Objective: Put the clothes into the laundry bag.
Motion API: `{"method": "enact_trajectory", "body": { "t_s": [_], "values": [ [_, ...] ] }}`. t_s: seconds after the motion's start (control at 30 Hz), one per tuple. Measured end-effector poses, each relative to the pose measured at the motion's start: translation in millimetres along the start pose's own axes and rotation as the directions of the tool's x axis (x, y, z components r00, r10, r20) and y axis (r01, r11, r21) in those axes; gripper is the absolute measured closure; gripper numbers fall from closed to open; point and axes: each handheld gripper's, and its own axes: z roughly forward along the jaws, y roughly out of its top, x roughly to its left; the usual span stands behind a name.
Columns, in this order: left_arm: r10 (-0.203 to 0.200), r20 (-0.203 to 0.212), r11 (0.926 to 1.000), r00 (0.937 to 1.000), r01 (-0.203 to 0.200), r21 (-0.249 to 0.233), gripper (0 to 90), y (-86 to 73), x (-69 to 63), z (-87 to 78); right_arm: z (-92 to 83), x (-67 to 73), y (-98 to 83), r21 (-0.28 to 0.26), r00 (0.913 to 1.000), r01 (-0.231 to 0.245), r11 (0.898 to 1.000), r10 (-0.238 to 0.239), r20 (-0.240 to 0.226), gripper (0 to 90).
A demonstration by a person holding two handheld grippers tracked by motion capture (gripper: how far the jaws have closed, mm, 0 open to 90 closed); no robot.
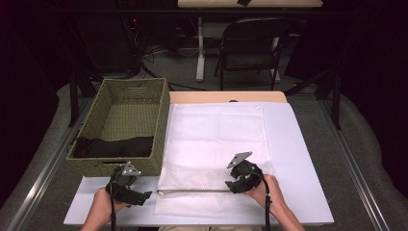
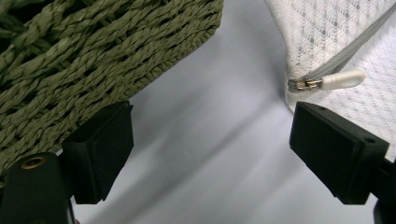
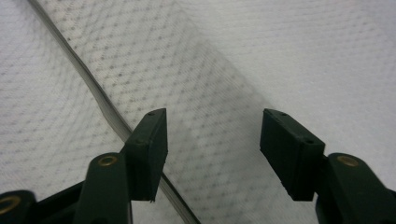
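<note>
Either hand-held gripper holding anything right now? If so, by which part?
Nothing is held. The left hand-held gripper is open beside the zipper pull; the right hand-held gripper is open over the mesh bag.

I count one white mesh laundry bag lying flat along the middle of the worktop, with one grey zipper running near the front edge and one white pull tab at its end. One olive-green woven rectangular basket stands at the worktop's left edge, and in it I see one black folded cloth. I have two black two-jaw tongs in play, the left tongs and the right tongs, each with two pads. Past the worktop's far edge I count one dark folding chair.
</note>
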Motion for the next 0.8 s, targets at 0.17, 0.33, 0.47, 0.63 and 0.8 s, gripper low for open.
{"method": "enact_trajectory", "body": {
  "t_s": [0.17,0.33,0.47,0.63,0.8],
  "values": [
    [0.010,0.004,0.9999,0.9999,-0.010,-0.007,13.8,1.4,0.4,1.2,9.1,8.4,4.7,-0.002,0.9978,0.047,0.999,-0.047,-0.047,49.5],
    [0.028,0.005,0.9996,0.9996,-0.028,-0.010,13.8,1.1,0.3,0.7,12.5,14.0,2.6,-0.001,0.9971,0.056,0.998,-0.056,-0.052,54.1],
    [0.026,0.006,0.9996,0.9997,-0.025,-0.010,13.8,1.2,0.9,1.1,15.2,18.8,2.6,0.006,0.9938,0.083,0.996,-0.083,-0.074,55.5],
    [0.035,0.006,0.9993,0.9994,-0.035,-0.009,13.7,2.8,-0.9,2.9,18.1,23.4,3.2,0.021,0.9903,0.101,0.995,-0.099,-0.098,55.7],
    [0.036,0.011,0.9994,0.9993,-0.036,-0.003,13.7,0.9,0.3,2.8,20.2,19.4,1.3,0.027,0.9902,0.053,0.998,-0.049,-0.131,54.7]
  ]
}}
